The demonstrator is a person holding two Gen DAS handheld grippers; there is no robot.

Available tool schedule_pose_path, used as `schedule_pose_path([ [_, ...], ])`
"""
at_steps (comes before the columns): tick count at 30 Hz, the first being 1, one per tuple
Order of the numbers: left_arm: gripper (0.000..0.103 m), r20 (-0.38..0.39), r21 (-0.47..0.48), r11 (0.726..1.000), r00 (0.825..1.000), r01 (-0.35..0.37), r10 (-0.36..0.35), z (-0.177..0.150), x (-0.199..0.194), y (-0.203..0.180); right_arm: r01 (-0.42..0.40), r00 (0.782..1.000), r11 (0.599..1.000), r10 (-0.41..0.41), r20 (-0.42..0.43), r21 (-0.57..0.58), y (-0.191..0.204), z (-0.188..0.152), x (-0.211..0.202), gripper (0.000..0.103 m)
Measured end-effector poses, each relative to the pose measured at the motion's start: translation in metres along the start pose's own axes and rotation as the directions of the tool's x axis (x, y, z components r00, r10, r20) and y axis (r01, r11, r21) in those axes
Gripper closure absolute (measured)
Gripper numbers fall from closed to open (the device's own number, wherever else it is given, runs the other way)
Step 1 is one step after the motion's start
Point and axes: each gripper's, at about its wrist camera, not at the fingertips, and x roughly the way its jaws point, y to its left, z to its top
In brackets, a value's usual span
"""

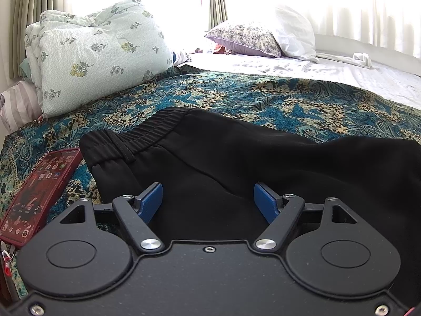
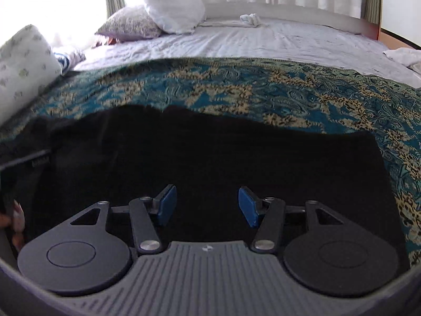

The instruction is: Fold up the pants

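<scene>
Both grippers sit low in frame, nothing held: left gripper (image 1: 208, 200) w/ blue pads wide apart, right gripper (image 2: 207, 204) likewise apart. Black pants (image 1: 236, 163) fill centre of both views, lying on the patterned bedspread (image 1: 263, 100). Fabric looks thin, soft, prob. slippery, will sag. Best hold: elastic waistband (image 1: 147, 131), centre-left. Red phone (image 1: 39, 192) at lower left, just beside pants.

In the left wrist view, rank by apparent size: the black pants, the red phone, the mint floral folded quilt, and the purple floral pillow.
1. Black pants, nearest the camera, which inflates them.
2. Mint floral folded quilt.
3. and 4. Red phone and purple floral pillow look roughly alike; the phone is close and the pillow far, so I would not rank them.
</scene>
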Motion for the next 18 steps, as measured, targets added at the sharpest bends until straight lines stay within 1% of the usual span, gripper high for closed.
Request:
schedule_pose_path([
  [1,0.027,0.001,-0.001,1.0,1.0,0.001,-0.001,0.0,0.0,0.0,0.0,1.0,1.0,0.0,-0.015,-0.021,0.009,-0.008,0.003,0.035],
  [2,0.027,0.001,-0.001,1.0,1.0,0.001,-0.001,0.0,0.0,0.0,-0.002,1.0,0.999,0.002,-0.004,-0.041,0.018,-0.016,0.002,0.039],
  [3,0.027,0.0,-0.001,1.0,1.0,0.001,-0.001,0.0,0.0,0.0,0.003,1.0,0.997,-0.002,0.016,-0.076,0.029,-0.022,-0.002,0.039],
  [4,0.027,0.0,-0.001,1.0,1.0,0.001,-0.001,0.0,0.0,0.0,-0.019,1.0,0.992,0.021,0.018,-0.121,0.04,-0.026,-0.007,0.039],
  [6,0.027,0.0,0.0,1.0,1.0,0.0,0.0,0.0,0.0,0.0,-0.111,0.993,0.981,0.116,0.024,-0.158,0.05,-0.031,-0.018,0.038],
  [7,0.027,0.0,0.0,1.0,1.0,0.0,0.0,0.0,0.0,-0.001,-0.161,0.986,0.975,0.166,0.021,-0.156,0.051,-0.032,-0.023,0.033],
  [8,0.027,0.0,0.0,1.0,1.0,0.0,0.0,0.0,0.0,-0.001,-0.191,0.98,0.973,0.196,0.026,-0.133,0.049,-0.032,-0.028,0.035],
  [9,0.027,0.0,0.0,1.0,1.0,0.0,0.0,0.0,0.0,0.0,-0.193,0.979,0.976,0.198,0.038,-0.104,0.045,-0.033,-0.033,0.035],
  [11,0.027,0.001,0.001,1.0,1.0,-0.001,0.001,0.0,0.0,-0.001,-0.153,0.985,0.986,0.158,0.077,-0.063,0.035,-0.034,-0.043,0.035],
  [12,0.027,0.001,0.001,1.0,1.0,-0.001,0.001,0.0,0.0,-0.001,-0.121,0.987,0.992,0.125,0.1,-0.043,0.028,-0.035,-0.05,0.035],
  [14,0.027,0.001,0.002,1.0,1.0,-0.001,0.001,0.0,0.0,-0.001,-0.027,0.988,1.0,0.027,0.149,-0.005,0.014,-0.039,-0.064,0.035],
  [15,0.027,0.001,0.002,1.0,1.0,-0.002,0.002,0.0,0.0,-0.001,0.037,0.985,0.999,-0.039,0.17,0.014,0.006,-0.041,-0.07,0.035],
  [16,0.027,0.001,0.002,1.0,1.0,-0.002,0.002,0.0,0.0,-0.001,0.105,0.976,0.994,-0.11,0.187,0.037,-0.003,-0.044,-0.076,0.035],
  [18,0.027,0.001,0.002,1.0,1.0,-0.002,0.002,0.0,0.0,-0.001,0.215,0.95,0.971,-0.233,0.209,0.103,-0.025,-0.047,-0.084,0.035],
])
